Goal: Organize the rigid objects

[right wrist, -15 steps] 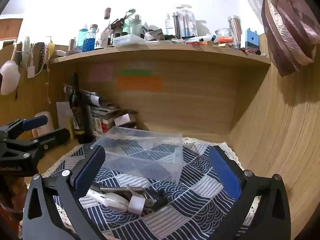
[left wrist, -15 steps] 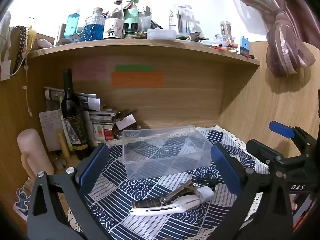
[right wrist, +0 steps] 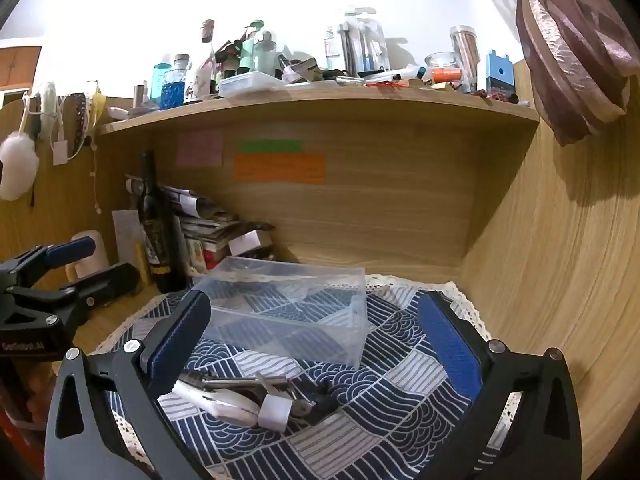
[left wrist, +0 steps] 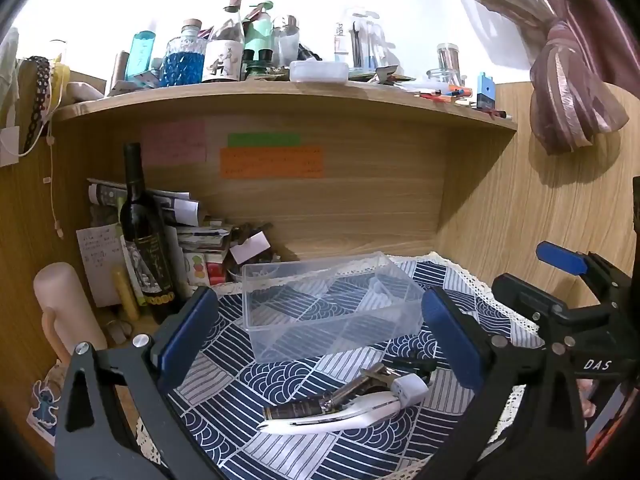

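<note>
Both my tongs are spread wide and hold nothing. Left tongs (left wrist: pixel 320 332) hang above the patterned blue-and-white cloth (left wrist: pixel 224 364) on the surface, blue pads either side of the clear plastic organizer box (left wrist: pixel 332 308) in that view but not touching it. Right tongs (right wrist: pixel 316 340) likewise hover over the cloth, jaws fully apart, the box between the pads in the picture, no contact.

The organizer box sits on the cloth toward the back, upright, with inner dividers; I see nothing inside it. In front of it, nearer me, lies a small heap of rigid items: a white-handled corkscrew opener (left wrist: pixel 340 412) lying flat, a white cube-shaped plug or adapter (left wrist: pixel 408 388) touching its end, and some dark metal pieces behind that I can't identify. From the right wrist view the same pile (right wrist: pixel 248 396) sits just beside the left pad of the right tongs.

A dark wine bottle (left wrist: pixel 146 240) stands upright left of the box, off the cloth, with stacked papers behind it. The shelf (left wrist: pixel 280 96) above is crowded with bottles.
</note>
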Available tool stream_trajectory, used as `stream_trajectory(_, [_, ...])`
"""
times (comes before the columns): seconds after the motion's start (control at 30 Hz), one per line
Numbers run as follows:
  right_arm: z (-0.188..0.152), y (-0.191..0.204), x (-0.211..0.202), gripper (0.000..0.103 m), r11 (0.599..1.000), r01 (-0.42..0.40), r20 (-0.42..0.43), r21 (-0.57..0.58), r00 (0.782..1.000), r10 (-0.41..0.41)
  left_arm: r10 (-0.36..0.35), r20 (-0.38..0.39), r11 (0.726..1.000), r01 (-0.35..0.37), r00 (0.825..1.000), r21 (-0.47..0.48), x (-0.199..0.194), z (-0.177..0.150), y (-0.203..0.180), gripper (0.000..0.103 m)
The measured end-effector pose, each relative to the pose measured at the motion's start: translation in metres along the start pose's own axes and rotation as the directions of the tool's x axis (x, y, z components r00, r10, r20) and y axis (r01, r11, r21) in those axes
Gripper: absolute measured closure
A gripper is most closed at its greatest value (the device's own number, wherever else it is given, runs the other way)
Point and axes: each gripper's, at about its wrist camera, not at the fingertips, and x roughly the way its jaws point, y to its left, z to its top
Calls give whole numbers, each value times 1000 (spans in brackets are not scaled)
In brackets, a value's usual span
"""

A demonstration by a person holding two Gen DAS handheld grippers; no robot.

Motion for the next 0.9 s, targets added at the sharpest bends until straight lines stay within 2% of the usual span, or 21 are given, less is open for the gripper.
stream_trajectory(0.9, [-4, -1, -6, 0, 999, -17, 21, 30, 1000, 16, 5, 18, 1000, -5, 1000, 14, -1, 1, -9, 0])
